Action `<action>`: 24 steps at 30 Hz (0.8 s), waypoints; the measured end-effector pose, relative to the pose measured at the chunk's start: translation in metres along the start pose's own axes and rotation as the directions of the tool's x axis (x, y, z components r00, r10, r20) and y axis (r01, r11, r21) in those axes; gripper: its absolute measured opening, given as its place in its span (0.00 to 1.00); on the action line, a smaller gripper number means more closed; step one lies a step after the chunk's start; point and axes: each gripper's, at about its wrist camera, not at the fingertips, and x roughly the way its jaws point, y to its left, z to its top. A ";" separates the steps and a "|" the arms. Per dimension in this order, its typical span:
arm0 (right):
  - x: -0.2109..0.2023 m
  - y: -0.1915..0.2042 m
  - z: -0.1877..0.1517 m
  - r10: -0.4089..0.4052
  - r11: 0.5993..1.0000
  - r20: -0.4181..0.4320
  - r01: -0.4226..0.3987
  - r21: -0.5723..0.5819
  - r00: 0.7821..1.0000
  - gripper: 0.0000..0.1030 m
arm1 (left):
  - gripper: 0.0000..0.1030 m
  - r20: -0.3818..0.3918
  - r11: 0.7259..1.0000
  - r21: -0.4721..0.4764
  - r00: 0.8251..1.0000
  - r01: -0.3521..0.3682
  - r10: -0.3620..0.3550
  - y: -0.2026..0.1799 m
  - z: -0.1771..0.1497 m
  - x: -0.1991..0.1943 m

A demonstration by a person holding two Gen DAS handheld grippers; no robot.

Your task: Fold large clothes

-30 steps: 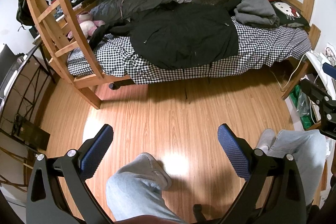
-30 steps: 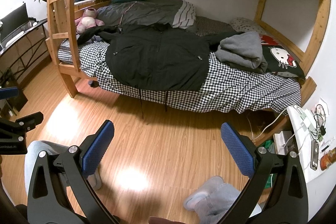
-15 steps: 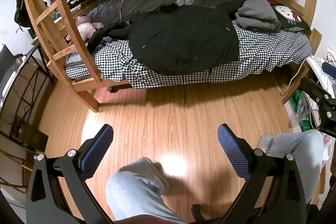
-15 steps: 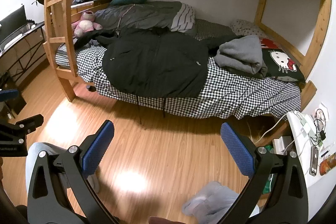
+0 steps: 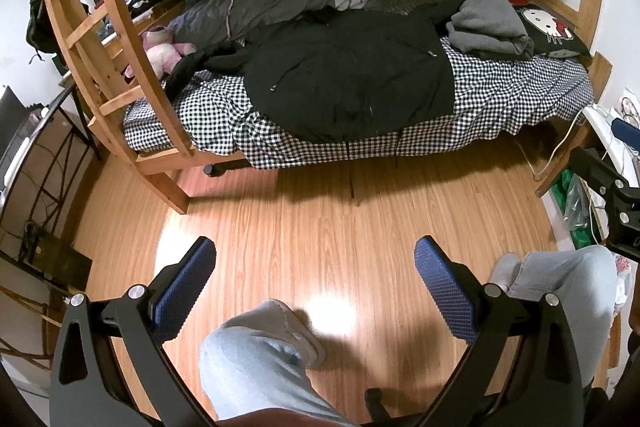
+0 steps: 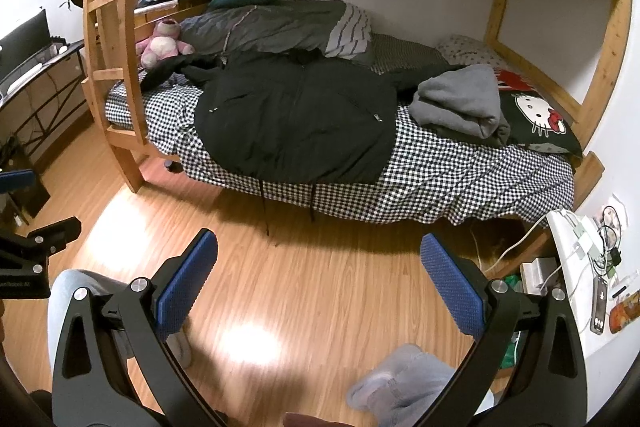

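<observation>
So the black jacket [image 6: 296, 119] is laid out flat on the checkered bed [image 6: 460, 183], front side up, zipper running from the collar at the wall side down to the hem, which hangs over the near edge with two drawstrings dangling. From both cameras it sits up at 12 o'clock, well apart from the jaws, with bare wood floor [image 5: 320, 227] between.

Both grippers are spread wide and holding nothing: left gripper [image 5: 314, 285] and right gripper [image 6: 320, 285] just hang over the floor above the person's legs. The jacket's long axis runs roughly away from the person, so the sleeves go out toward 9 and 3 o'clock. In the right view the hem is about dead ahead, while in the left view it's a touch toward 1 o'clock, so neither hand looks clearly nearer, honestly.

Hard to make out: the right sleeve disappears under a grey sweatshirt [image 6: 460, 103], and the left sleeve trails off behind the wooden ladder [image 6: 116, 67] near a pink plush [image 6: 160, 43]. Cuffs aren't visible.
</observation>
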 end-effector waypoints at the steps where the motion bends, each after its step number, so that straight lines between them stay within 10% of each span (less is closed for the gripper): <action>1: 0.000 0.000 0.000 0.000 1.000 0.001 0.000 0.000 1.000 0.97 | 0.95 -0.001 1.000 0.000 1.000 0.000 0.000 0.000 0.000 0.000; 24: 0.001 0.001 -0.002 0.001 1.000 -0.002 -0.001 -0.003 1.000 0.97 | 0.95 -0.001 1.000 0.012 1.000 -0.001 0.001 -0.002 0.003 0.000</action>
